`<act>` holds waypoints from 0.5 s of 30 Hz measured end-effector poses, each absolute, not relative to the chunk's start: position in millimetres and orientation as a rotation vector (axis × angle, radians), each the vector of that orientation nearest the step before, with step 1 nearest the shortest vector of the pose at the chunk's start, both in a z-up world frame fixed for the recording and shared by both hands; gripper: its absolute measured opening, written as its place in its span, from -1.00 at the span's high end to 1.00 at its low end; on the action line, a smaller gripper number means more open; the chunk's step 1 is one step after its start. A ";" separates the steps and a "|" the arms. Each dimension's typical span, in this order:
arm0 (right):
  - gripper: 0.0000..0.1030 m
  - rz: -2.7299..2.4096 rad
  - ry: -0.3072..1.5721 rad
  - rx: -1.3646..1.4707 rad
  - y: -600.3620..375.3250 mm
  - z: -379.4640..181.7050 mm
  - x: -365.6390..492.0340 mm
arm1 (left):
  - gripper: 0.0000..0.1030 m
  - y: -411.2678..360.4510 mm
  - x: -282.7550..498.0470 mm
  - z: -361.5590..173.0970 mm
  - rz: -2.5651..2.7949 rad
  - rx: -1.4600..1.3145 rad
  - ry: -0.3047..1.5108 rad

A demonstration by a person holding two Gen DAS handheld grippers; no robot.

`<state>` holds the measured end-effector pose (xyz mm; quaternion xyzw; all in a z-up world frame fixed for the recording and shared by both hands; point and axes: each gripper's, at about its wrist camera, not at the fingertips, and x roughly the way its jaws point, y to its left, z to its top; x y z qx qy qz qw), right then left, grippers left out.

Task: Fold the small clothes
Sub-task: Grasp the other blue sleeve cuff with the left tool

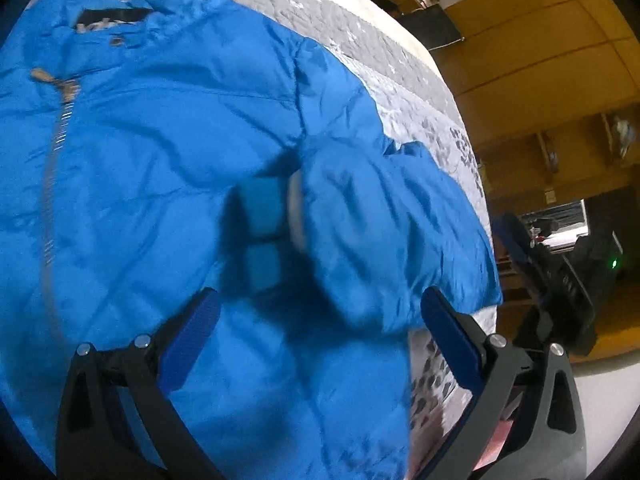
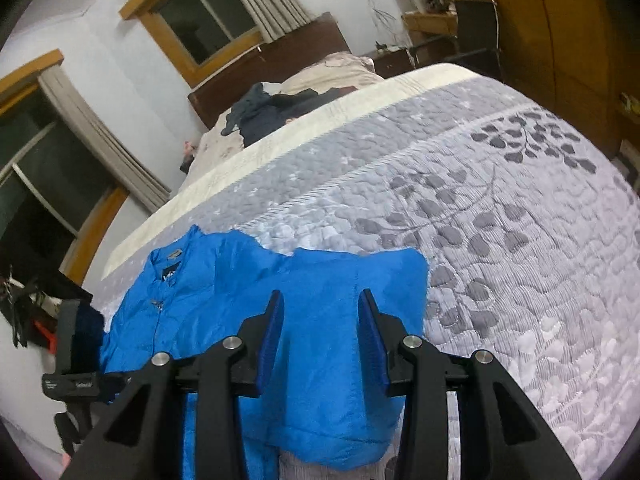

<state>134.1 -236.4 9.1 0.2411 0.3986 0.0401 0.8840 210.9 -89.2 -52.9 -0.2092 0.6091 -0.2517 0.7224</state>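
A bright blue padded jacket (image 1: pixel 168 168) lies front up on the bed, its zip (image 1: pixel 56 152) running down the left and its collar label at the top. Its sleeve (image 1: pixel 372 232) is bunched across the body, with the pale cuff lining (image 1: pixel 295 208) showing. My left gripper (image 1: pixel 320 320) hovers open above the jacket's lower body, nothing between its fingers. In the right wrist view the jacket (image 2: pixel 192 296) sits at the lower left. My right gripper (image 2: pixel 320 312) stands open over the sleeve (image 2: pixel 340 380), which lies under and between its blue pads (image 2: pixel 272 332).
A grey leaf-patterned quilt (image 2: pixel 500 248) covers the bed, with wide bare room to the right of the jacket. Dark clothes (image 2: pixel 276 112) and a pillow (image 2: pixel 340 72) lie near the headboard. The bed edge (image 1: pixel 472 184) drops toward wooden cabinets (image 1: pixel 540 60). The left gripper's body (image 2: pixel 76 344) shows at the left.
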 end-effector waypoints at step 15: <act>0.23 0.061 0.818 0.544 -250.4 5.5 133.3 | 0.83 -108.6 201.6 -5.1 -0.565 -0.441 1.154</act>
